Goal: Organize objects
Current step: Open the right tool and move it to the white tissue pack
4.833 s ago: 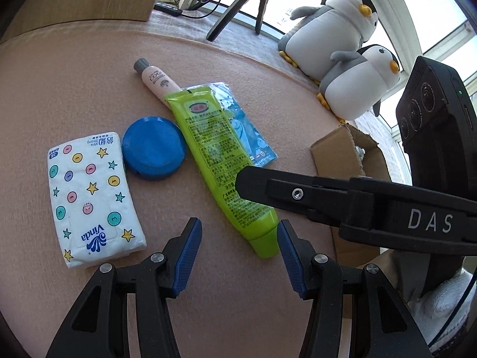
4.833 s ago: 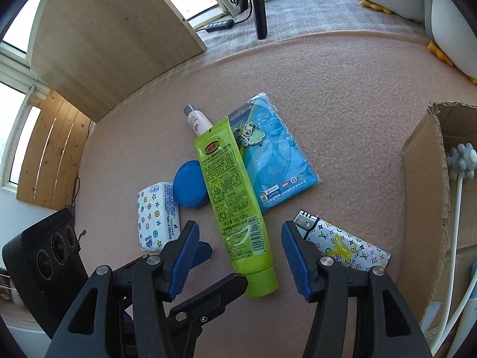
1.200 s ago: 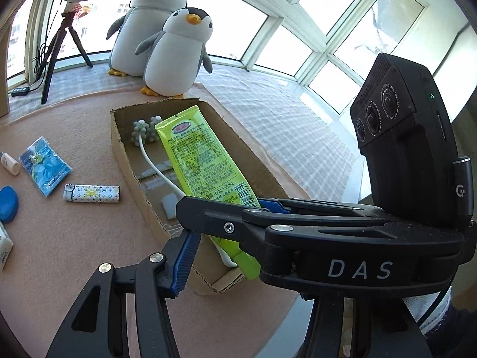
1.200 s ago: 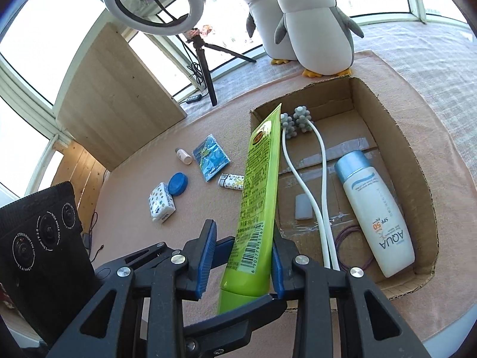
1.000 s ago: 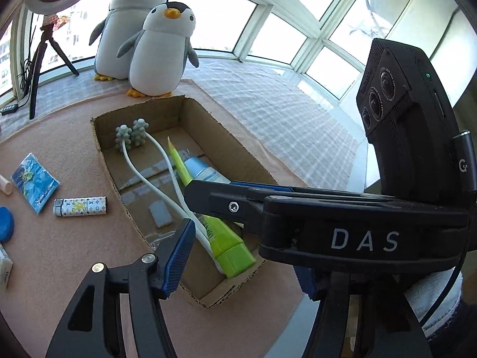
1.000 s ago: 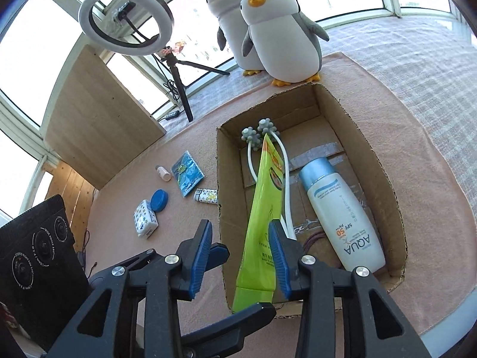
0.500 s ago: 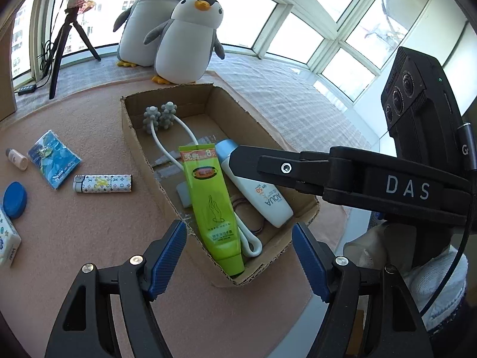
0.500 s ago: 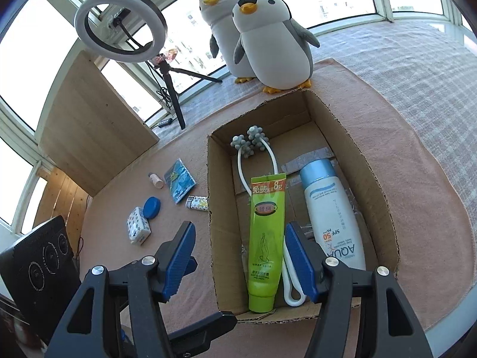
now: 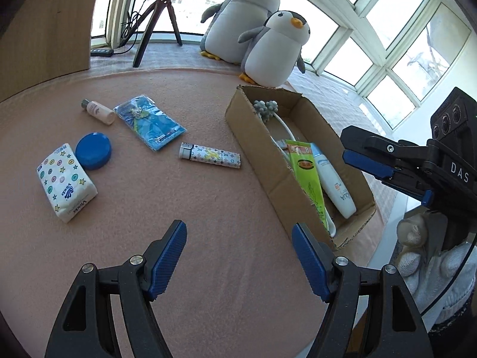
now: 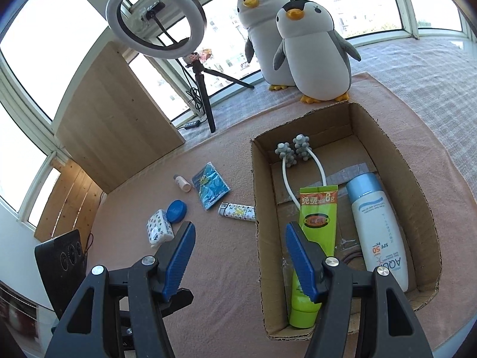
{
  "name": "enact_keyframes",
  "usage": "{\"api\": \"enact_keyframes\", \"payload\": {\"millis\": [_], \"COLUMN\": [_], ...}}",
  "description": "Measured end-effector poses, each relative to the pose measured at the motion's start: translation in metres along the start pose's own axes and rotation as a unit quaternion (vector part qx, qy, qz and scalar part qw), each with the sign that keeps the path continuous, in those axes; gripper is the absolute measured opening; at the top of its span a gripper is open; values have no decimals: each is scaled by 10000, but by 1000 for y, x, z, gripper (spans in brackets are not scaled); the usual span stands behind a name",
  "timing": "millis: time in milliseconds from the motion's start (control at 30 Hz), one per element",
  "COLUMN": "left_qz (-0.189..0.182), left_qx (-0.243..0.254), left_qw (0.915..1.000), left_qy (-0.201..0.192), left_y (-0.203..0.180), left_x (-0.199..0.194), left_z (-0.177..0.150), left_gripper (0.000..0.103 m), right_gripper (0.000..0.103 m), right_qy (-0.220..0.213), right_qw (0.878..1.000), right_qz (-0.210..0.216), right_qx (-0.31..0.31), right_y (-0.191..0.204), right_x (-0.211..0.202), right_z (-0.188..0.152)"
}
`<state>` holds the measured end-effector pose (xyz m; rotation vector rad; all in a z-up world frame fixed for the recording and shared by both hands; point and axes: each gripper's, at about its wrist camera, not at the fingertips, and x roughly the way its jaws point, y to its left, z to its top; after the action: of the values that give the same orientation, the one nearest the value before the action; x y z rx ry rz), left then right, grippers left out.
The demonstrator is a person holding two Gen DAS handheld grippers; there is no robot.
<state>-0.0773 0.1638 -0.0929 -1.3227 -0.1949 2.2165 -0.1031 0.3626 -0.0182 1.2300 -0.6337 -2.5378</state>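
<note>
Two claws, both spread wide and holding nothing: the left claw (image 9: 238,256) hangs over bare pink tabletop (image 9: 208,208) on the near side of the box (image 9: 256,137), and the right claw (image 10: 240,256) hovers at the box's near left corner, a gloved hand (image 9: 423,256) gripping its handle.

Inside the box, three things lie side by side along its length: the green tube (image 10: 316,226) against the left wall with its cap toward the near end, a white lotion bottle (image 10: 378,226) to its right, and a white massager (image 10: 295,150) whose grey knobbed heads sit at the far end. Something thin and dark coils on the box floor between tube and bottle; I cannot make out what.

Five things are left out, all to the left of the box. Closest to its wall lies a patterned lighter (image 9: 210,156). Farther left, a tissue pack (image 9: 65,183) sits with a blue lid (image 9: 93,150) just beside it. Beyond those, a blue sachet (image 9: 150,122) lies flat, and a small bottle (image 9: 98,112) rests on its side next to it.

By my reckoning the sorting is under halfway: three in, five to go, and there looks to be room at the box's far end. The lighter would be the easy next pick, being nearest the box.

Behind the box, two plush penguins (image 10: 310,47) stand by the window, with a ring light (image 10: 155,15) on a tripod farther left.
</note>
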Motion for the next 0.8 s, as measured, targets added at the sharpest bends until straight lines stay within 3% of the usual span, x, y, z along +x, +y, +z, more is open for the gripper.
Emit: {"api": "enact_keyframes", "payload": {"millis": [200,367,567,800], "left_qz": [346,349,199,421], "left_qx": [-314,-501,-702,-745], "left_qw": [9988,9979,9973,9962], "left_qy": [-139,-201,-108,-189], "left_y": [47,71,81,89], "left_x": [-14,-16,0,4], "left_z": [4,12,21,25], "left_gripper": [76,76,75,75], "right_gripper": [59,59,59,59], "right_qy": [135,386,661,781], "right_qw": [9995,9984,9964,9952], "right_qz": [294,413,530,573], "right_qx": [-38,-51,24,105], "right_y": [17,29,34,30], "right_x": [12,24,33,31], "right_z": [-4,-11,-17,-20]}}
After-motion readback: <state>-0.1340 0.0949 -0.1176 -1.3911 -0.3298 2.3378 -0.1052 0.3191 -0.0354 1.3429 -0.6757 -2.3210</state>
